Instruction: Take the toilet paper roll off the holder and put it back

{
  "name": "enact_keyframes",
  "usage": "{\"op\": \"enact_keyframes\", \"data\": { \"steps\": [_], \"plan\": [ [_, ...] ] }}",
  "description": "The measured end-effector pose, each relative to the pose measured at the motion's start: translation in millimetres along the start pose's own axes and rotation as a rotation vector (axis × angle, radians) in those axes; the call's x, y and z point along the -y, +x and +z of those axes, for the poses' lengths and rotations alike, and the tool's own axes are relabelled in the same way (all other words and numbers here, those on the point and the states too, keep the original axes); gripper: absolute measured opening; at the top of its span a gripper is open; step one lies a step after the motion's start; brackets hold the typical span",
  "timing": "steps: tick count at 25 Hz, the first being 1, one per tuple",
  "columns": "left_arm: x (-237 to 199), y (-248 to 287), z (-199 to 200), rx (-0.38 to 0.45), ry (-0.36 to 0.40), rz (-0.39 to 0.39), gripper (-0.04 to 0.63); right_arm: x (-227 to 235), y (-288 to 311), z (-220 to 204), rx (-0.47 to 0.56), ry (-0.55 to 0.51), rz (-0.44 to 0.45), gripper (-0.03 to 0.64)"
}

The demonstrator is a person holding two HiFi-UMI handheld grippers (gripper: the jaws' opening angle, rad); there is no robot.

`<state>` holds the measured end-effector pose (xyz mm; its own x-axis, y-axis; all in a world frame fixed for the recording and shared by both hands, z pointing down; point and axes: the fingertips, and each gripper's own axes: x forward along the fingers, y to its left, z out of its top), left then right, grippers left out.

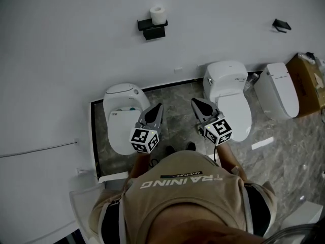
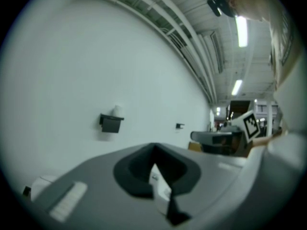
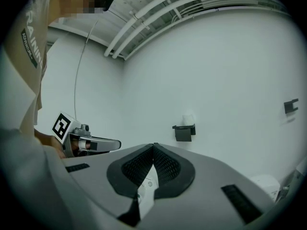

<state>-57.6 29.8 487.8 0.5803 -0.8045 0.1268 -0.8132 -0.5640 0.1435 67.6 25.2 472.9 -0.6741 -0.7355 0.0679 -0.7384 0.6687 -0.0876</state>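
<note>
"Where's the roll [image 1: 158, 14]?"
"It's a white cylinder standing on end, axis vertical, atop the boxy black holder [image 1: 151, 28] on the matte wall [image 1: 76, 44]."
"Jaws?"
"Left gripper [image 1: 158, 106] and right gripper [image 1: 195, 101] both have their dark pads pressed together, with nothing between."
"Its core?"
"Too small and blurred to tell."

The grey marbled floor [image 1: 175, 98] carries three white toilets in a row: the left toilet [image 1: 122, 117], middle toilet [image 1: 231, 98] and right toilet [image 1: 279, 89]. A cardboard box [image 1: 307, 80] stands just beside the right toilet. On the far wall, the black holder [image 1: 151, 28] bears the upright toilet paper roll [image 1: 158, 15].
</note>
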Motion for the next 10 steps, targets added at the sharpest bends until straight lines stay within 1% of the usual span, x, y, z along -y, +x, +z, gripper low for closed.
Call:
{"op": "enact_keyframes", "data": {
  "steps": [3,6,10],
  "plan": [
    [2,0,0,-0.004,-0.006,0.008,-0.002,-2,-1,0,0.001,-0.004,0.016,0.014],
    [8,-1,2,-0.012,0.008,0.01,-0.002,-2,-2,-1,-0.003,0.004,0.033,0.014],
    [4,3,16,0.019,0.027,0.045,-0.002,3,7,-2,-0.006,0.024,0.05,0.014]
  ]
}}
